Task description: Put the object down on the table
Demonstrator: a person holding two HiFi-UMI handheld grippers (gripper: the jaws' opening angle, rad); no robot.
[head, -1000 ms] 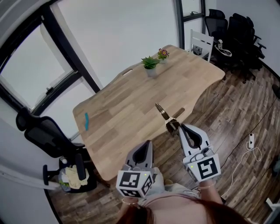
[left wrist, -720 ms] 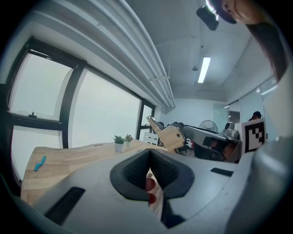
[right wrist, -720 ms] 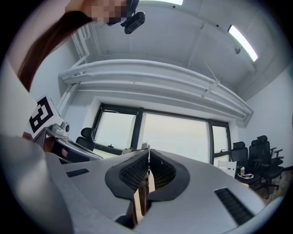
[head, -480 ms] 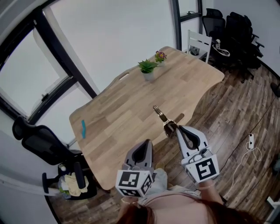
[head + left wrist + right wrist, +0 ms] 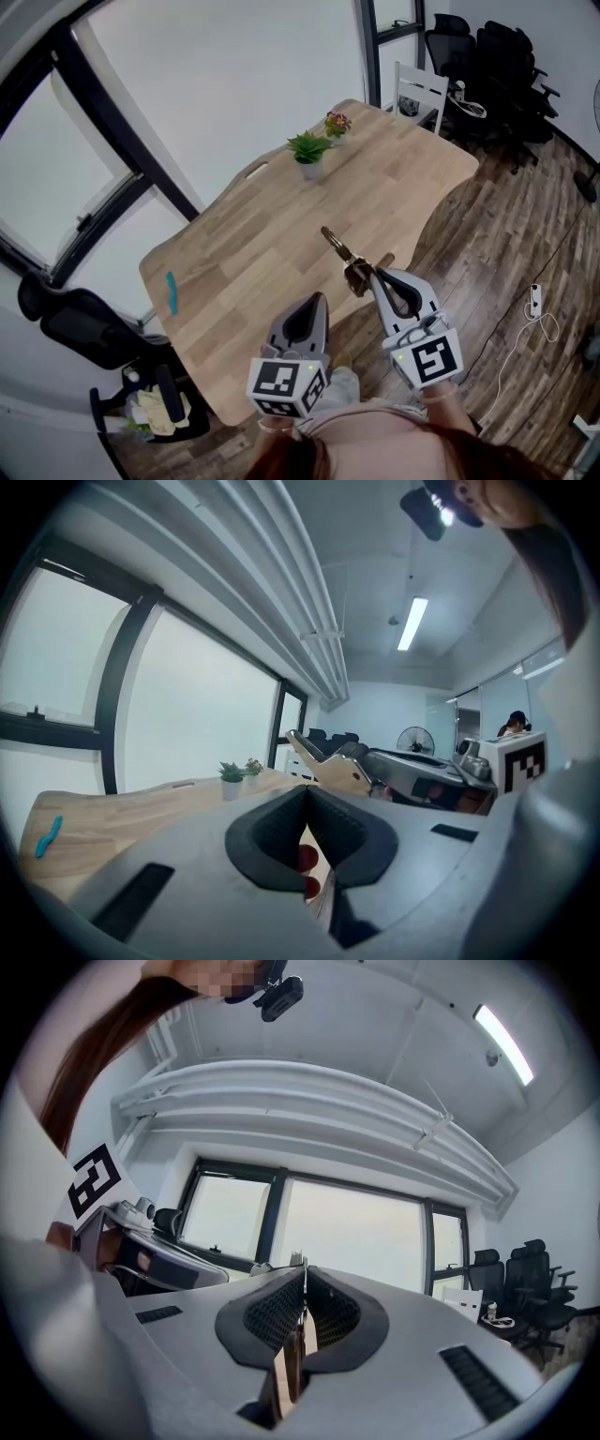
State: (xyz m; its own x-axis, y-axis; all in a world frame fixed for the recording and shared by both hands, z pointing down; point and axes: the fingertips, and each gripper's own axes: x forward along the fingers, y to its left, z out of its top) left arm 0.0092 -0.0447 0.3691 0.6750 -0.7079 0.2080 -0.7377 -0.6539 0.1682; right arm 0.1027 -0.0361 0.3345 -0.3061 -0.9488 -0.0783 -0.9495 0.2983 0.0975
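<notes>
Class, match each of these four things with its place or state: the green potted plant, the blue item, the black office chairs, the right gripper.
Things:
1 green potted plant
2 blue item
3 black office chairs
4 right gripper

Places or states:
A shut on a brownish object
B near the left edge of the table
C on the floor past the table
D at the table's far edge

Pairs: 1-D; 2-B; 3-C; 4-A
</notes>
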